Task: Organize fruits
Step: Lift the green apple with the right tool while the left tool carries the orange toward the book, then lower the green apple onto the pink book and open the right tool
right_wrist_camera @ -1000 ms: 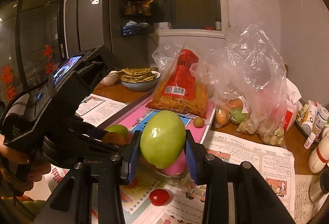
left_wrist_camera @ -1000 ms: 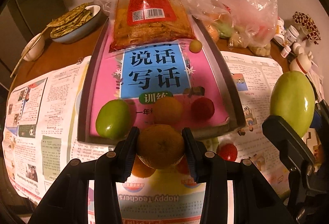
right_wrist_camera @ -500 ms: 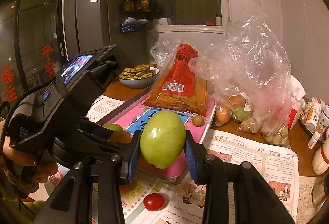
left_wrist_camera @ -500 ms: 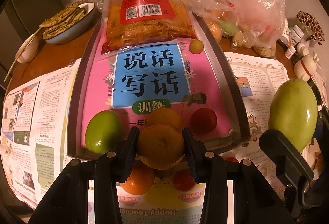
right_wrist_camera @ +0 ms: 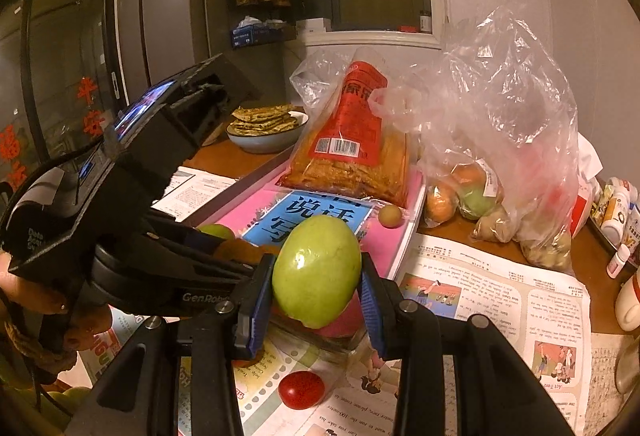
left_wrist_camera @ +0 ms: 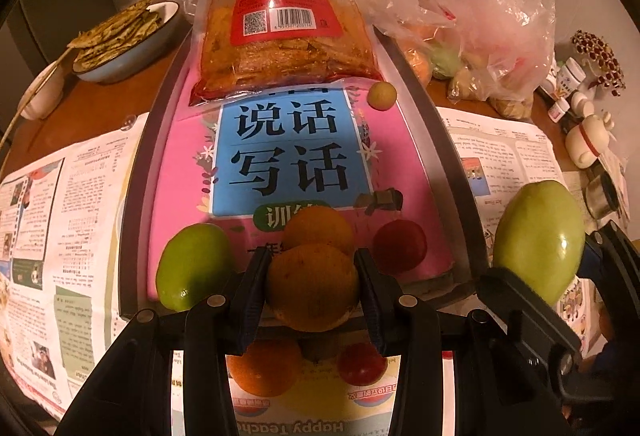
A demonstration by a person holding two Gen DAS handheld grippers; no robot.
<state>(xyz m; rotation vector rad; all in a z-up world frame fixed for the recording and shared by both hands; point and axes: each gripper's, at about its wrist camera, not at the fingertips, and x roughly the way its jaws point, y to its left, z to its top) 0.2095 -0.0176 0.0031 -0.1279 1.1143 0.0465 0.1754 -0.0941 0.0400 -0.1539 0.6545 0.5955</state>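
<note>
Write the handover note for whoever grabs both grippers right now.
Left gripper: shut on an orange, held above the tray's near edge.
Right gripper: shut on a green mango, beside the tray.
Already on the tray: green fruit, second orange, red fruit, small yellow fruit.
Left: set both down; loose orange and tomato remain on the newspaper.

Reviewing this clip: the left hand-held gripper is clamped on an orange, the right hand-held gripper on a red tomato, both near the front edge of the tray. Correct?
Not quite. The right hand-held gripper is clamped on a large green fruit, not a red tomato; the right wrist view shows it between the fingers. The rest stands: the left hand-held gripper is clamped on an orange, both near the tray's front edge.
</note>
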